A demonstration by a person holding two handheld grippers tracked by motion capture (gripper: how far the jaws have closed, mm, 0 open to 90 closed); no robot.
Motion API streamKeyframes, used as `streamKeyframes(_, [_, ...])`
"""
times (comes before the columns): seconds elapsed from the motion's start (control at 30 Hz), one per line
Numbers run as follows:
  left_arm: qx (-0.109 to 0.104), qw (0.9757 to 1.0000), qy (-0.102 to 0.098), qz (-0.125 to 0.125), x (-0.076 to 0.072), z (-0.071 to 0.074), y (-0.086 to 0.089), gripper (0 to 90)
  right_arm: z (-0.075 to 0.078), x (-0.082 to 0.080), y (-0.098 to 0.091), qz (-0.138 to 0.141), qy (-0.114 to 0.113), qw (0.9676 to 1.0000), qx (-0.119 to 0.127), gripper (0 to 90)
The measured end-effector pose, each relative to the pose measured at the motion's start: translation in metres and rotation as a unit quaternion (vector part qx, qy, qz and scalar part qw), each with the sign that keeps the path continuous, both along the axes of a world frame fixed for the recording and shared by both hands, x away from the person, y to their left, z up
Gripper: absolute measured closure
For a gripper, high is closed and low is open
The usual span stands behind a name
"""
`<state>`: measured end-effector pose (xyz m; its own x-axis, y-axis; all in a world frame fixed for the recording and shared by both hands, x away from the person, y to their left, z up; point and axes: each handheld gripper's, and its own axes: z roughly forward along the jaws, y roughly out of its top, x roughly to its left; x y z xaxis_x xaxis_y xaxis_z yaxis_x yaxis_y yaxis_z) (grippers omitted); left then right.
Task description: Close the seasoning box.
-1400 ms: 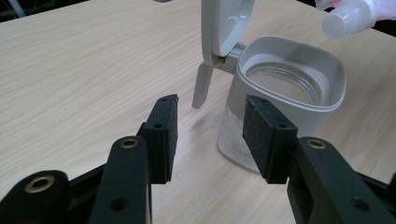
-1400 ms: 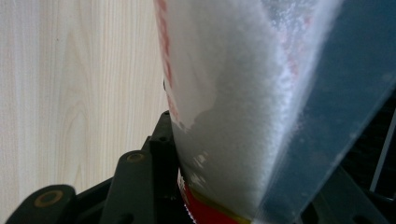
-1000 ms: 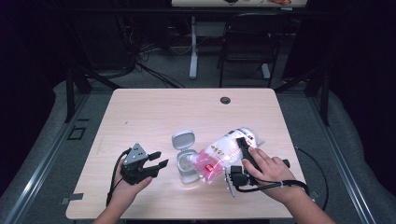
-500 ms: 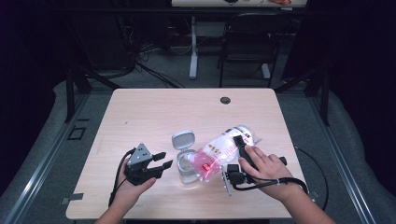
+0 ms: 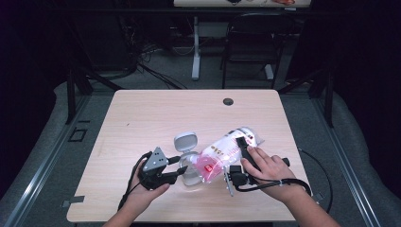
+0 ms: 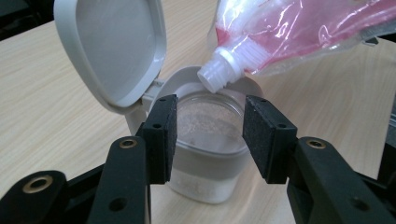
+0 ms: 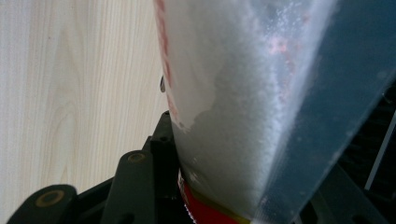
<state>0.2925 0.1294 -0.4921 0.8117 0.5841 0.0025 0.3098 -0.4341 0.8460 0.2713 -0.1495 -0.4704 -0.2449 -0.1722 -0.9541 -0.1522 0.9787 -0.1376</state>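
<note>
Refill pouch (image 5: 222, 153): clear plastic, pink and red print, white screw spout (image 6: 219, 74), white powder or granules inside seen close up in the right gripper view (image 7: 233, 116). It is tilted, spout end down and to the left in the high view, fat end up toward the right. The spout hangs just over the mouth of the jar (image 6: 205, 140), at its far rim; touching or a hair above, hard to tell.

Jar: small, clear, upright on the table (image 5: 142, 118), near the front edge and about mid-width. Pale powdery fill inside. Grey flip lid (image 6: 114, 49) swung open and standing up behind it on its hinge.

Right gripper (image 5: 239, 163) is clamped on the pouch body, jaws wide around it, the person's hand on top. In its own view the pouch wall fills the gap between the jaws and presses on the left one.

Left gripper (image 6: 210, 137) sits just in front of the jar, the jar's top between its two pads. Jaws have just been opening a little; a gap shows on each side, right pad clearly off the jar, left pad very close, so no grip.
</note>
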Motion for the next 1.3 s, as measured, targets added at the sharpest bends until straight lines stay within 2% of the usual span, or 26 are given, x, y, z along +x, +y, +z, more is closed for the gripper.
streamKeyframes(0.17, [0.016,0.9998,-0.012,-0.008,0.002,0.003,-0.011,55.2,0.0,0.0,0.0,0.001,0.001,1.0,0.002,56.4])
streamKeyframes(0.33, [0.021,0.9997,-0.012,-0.01,0.004,0.003,-0.019,55.1,0.0,0.0,-0.001,0.003,0.005,0.9999,0.01,56.4])
streamKeyframes(0.5, [0.027,0.9994,-0.021,-0.01,0.005,0.004,-0.025,54.7,0.001,-0.001,-0.001,0.004,0.005,0.9999,0.009,56.5])
streamKeyframes(0.77, [0.032,0.9991,-0.022,-0.014,0.007,0.003,-0.03,54.3,0.001,-0.001,0.0,0.003,0.009,0.9999,0.008,56.6])
streamKeyframes(1.3, [0.044,0.9987,-0.024,0.003,0.007,0.0,-0.032,65.3,0.001,-0.001,0.0,-0.004,0.009,0.9999,0.015,56.8])
